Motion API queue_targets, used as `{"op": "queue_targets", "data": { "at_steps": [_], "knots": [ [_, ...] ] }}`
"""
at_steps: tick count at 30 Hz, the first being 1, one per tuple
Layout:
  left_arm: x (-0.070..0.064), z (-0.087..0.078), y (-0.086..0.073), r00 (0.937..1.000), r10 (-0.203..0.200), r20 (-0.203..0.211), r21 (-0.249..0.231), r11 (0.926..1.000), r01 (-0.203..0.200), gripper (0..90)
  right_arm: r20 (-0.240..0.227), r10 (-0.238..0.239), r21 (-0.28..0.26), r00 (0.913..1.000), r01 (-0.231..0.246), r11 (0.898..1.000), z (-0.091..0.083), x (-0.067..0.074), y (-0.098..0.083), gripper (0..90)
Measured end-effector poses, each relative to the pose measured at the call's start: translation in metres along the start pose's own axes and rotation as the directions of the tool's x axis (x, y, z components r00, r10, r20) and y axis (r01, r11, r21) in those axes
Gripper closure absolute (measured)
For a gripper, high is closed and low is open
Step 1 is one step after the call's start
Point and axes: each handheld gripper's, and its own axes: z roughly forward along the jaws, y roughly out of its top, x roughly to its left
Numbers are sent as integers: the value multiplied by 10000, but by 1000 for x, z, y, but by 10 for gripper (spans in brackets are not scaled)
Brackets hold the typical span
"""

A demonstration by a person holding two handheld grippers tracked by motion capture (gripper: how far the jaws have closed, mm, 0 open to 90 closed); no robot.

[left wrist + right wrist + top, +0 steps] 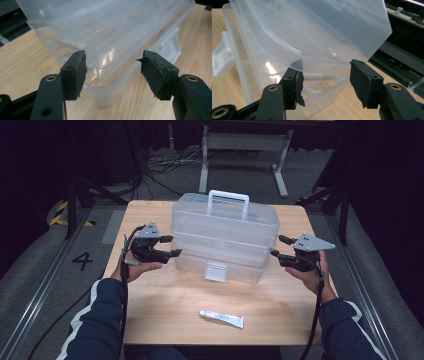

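We flanked the clear box (225, 237), long axis left-right: left tongs (169, 246) and right tongs (278, 246) stood open at its ends.

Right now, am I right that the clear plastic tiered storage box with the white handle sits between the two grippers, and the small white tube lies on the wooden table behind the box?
Not quite: the small white tube lies in front of the clear plastic tiered storage box, near the person's edge of the wooden table, as the high view shows. The box does sit between the left gripper and the right gripper.
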Motion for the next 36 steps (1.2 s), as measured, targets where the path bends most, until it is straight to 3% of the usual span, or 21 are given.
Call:
{"op": "queue_targets", "data": {
  "at_steps": [5,6,13,24,26,31,36],
  "knots": [
    [-3,8,-6,9993,365,-86,549,9978,-359,367,249,-39,-420,9997,49,9991,-3,-1,3,492],
    [-3,10,-7,9996,290,33,661,9974,-292,365,305,-30,-446,9995,44,9990,-4,0,4,494],
    [-4,14,-7,9986,528,5,837,9951,-527,366,442,-66,-738,9990,98,9972,-5,-1,9,554],
    [-4,13,-8,9990,225,387,701,9972,-252,376,766,172,-997,9969,-95,9950,-4,-7,15,597],
    [-4,12,-8,9986,391,355,693,9967,-415,381,854,294,-1027,9959,-205,9945,-3,-9,16,603],
    [-7,11,-8,9969,375,688,649,9970,-419,414,1071,471,-1203,9931,-341,9921,-1,-13,20,654],
    [-16,14,-4,9935,870,737,902,9915,-935,426,1238,563,-1409,9907,-386,9893,1,-15,26,713]
  ]
}}
